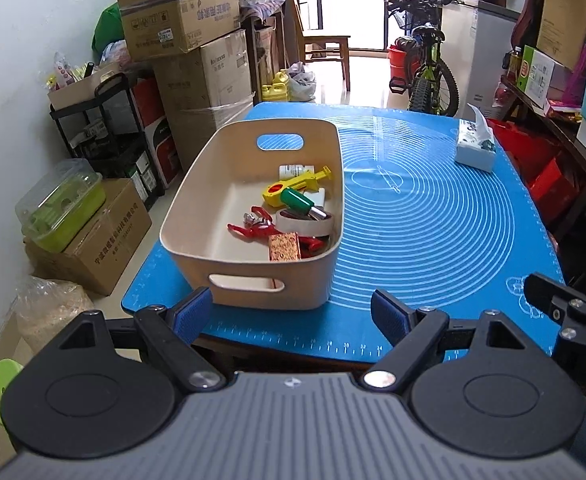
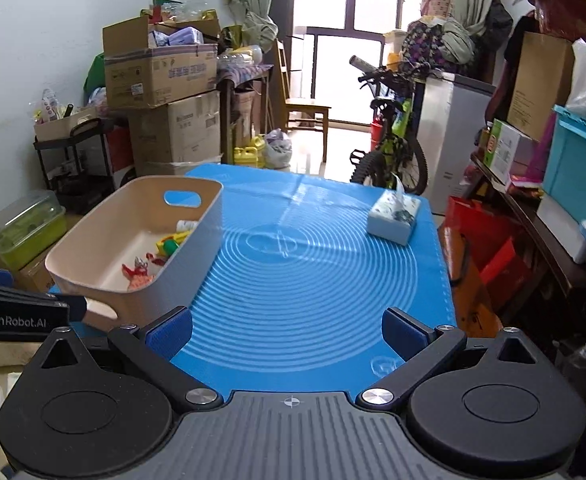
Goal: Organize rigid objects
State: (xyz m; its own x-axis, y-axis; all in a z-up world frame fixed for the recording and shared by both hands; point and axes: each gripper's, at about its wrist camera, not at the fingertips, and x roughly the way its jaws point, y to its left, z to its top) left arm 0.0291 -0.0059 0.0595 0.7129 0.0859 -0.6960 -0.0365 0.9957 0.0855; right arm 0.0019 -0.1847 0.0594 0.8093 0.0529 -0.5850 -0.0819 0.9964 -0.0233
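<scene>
A beige bin with handle slots stands on the left of the blue mat. Inside lie a yellow tool, a green-handled screwdriver, a tape roll, a red toy, a white bottle and a gold-red block. My left gripper is open and empty, just in front of the bin's near wall. My right gripper is open and empty over the mat's near edge, right of the bin.
A tissue box sits at the mat's far right, also in the right wrist view. Cardboard boxes and a black cart stand left of the table. A bicycle stands behind it. Shelves with boxes are at right.
</scene>
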